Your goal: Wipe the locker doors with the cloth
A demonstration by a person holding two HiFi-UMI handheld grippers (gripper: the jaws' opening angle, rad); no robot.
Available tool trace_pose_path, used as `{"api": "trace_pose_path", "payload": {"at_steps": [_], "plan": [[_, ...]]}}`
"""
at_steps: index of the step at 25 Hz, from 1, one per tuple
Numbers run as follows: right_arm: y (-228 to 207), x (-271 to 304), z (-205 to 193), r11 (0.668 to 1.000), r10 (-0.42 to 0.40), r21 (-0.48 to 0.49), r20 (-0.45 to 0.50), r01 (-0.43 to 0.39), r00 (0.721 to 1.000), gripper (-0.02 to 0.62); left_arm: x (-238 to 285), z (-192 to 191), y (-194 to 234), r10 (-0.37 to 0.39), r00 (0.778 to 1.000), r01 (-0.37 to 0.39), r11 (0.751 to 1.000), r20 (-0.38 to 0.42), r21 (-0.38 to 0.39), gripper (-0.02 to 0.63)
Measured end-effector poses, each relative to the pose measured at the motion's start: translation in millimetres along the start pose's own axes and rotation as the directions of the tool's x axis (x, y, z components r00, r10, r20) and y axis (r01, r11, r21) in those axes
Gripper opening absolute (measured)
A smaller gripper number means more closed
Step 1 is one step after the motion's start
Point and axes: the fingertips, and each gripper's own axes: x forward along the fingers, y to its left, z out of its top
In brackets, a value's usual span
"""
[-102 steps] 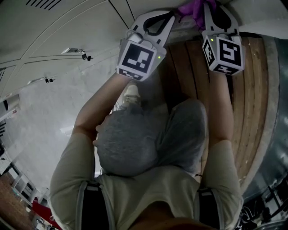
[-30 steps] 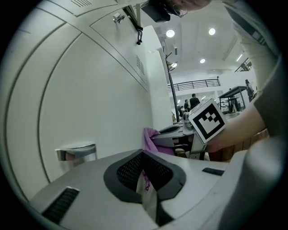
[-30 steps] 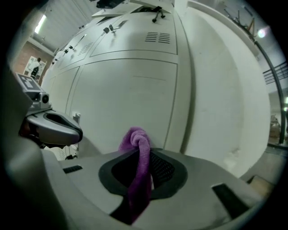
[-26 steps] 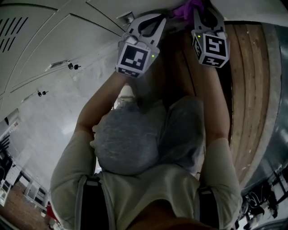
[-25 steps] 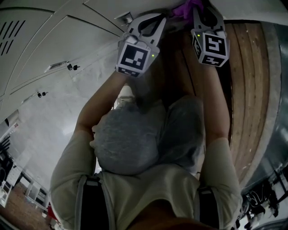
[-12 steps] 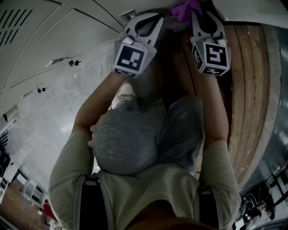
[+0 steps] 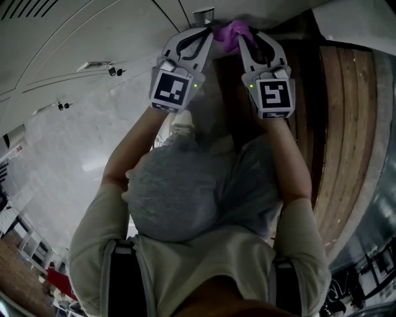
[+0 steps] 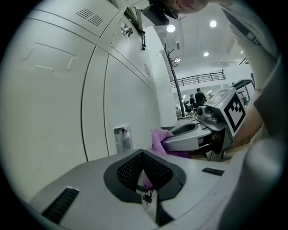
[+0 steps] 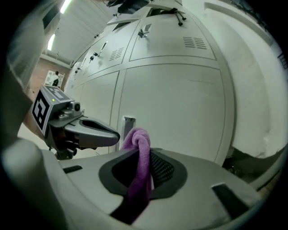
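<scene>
A purple cloth (image 7: 232, 31) is bunched between the tips of both grippers, close to a white locker door (image 7: 93, 31) and right by its small metal latch (image 7: 204, 13). My right gripper (image 9: 144, 155) is shut on the cloth (image 9: 139, 148), which loops up out of the jaws and hangs down in front. My left gripper (image 8: 143, 155) is shut too, with a sliver of purple pinched deep in its jaws. In the left gripper view the cloth (image 8: 158, 139) bulges beside the right gripper (image 8: 189, 134). In the head view the left gripper (image 7: 207, 32) and right gripper (image 7: 246, 34) nearly meet.
White locker doors (image 9: 171, 99) with vents and latches (image 9: 128, 123) fill the wall ahead. A wooden plank bench (image 7: 346, 124) runs along the right. My grey-trousered legs (image 7: 185, 198) and a shoe (image 7: 181, 124) stand over a glossy pale floor (image 7: 62, 155). People stand far off (image 8: 198, 96).
Both grippers have shifted down and left along the locker with the cloth. Their tips have drawn together, so the cloth now sits between them by the latch.
</scene>
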Motion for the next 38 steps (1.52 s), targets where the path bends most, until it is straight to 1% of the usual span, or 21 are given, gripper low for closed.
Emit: {"api": "trace_pose_path", "payload": {"at_steps": [5,12,15,20,24,29,33,38], "plan": [[27.4,17.5,-20.6,0.997,0.071,-0.009,-0.037,-0.071,0.997,0.054,-8.0,-23.7,5.9,0.016,0.999,-0.016,1.0,-0.03,-0.008,0.003],[37.1,43.5,-52.4,0.996,0.081,-0.023,-0.068,-0.083,0.994,0.055,-0.6,-44.3,6.3,0.006,0.999,-0.006,1.0,-0.047,-0.015,0.003],[39.1,55.2,-62.7,0.996,0.078,-0.041,-0.075,-0.082,0.994,0.054,4.4,-50.0,5.8,-0.001,0.999,0.001,1.0,-0.05,-0.012,0.003],[40.1,70.9,-69.1,0.996,0.068,-0.057,-0.073,-0.073,0.995,0.055,9.3,-59.2,8.7,-0.005,0.998,0.004,1.0,-0.063,-0.007,0.003],[39.3,71.1,-69.3,0.996,0.062,-0.064,-0.059,-0.066,0.996,0.055,10.0,-62.8,9.0,-0.007,0.998,0.006,1.0,-0.067,-0.015,0.003],[36.1,70.7,-70.7,0.994,0.061,-0.085,-0.067,-0.067,0.996,0.055,12.7,-64.2,4.5,-0.019,0.997,0.018,1.0,-0.073,-0.014,0.003],[29.0,68.6,-73.0,0.993,0.052,-0.106,-0.078,-0.06,0.996,0.057,19.5,-59.9,-2.6,-0.033,0.998,0.032,0.999,-0.062,-0.019,0.003],[5.4,62.4,-82.6,0.995,0.002,-0.101,-0.097,-0.012,0.995,0.057,35.7,-55.4,-15.0,-0.064,0.998,0.064,0.998,-0.029,-0.024,0.003]]}}
